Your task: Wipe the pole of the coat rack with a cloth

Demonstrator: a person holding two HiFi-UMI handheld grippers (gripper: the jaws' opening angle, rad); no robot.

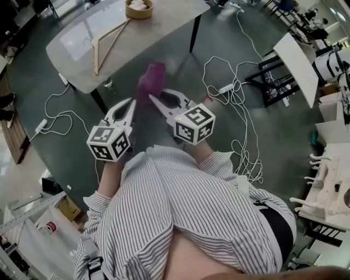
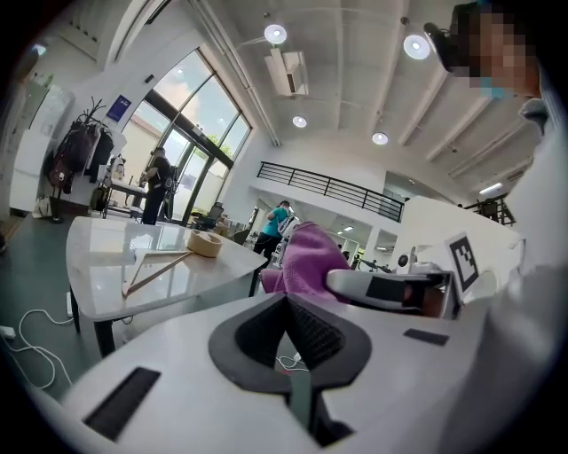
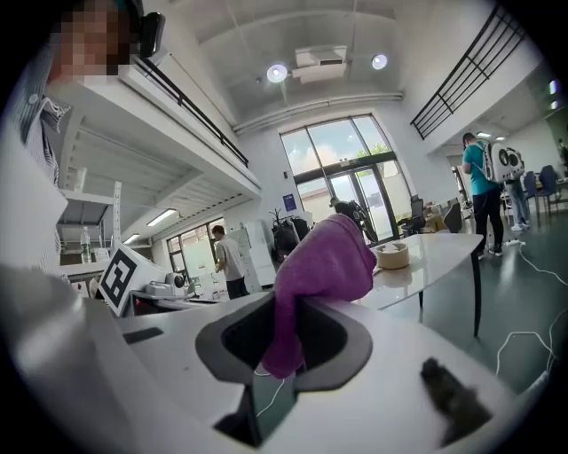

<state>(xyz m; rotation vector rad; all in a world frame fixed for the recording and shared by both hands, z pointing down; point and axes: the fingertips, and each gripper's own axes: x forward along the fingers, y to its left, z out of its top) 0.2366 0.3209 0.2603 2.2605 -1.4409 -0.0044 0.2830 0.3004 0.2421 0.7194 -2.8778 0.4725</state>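
We hold the purple cloth (image 1: 152,82) pinched in the right gripper (image 1: 155,100), its bunched length running from 6 to 12 o'clock beyond the jaws, toward the surface (image 1: 164,27). The left gripper (image 1: 132,104), closed on nothing, sits alongside. Both angle inward, tips near together.

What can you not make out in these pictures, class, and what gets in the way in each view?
- Left gripper view: the coat rack is far off and tiny, and hanging clothes cover its pole.
- Head view: the round thing on the table is cut off by the top edge.
- Right gripper view: the lower end of the purple cloth is hidden between the shut jaws of the right gripper.
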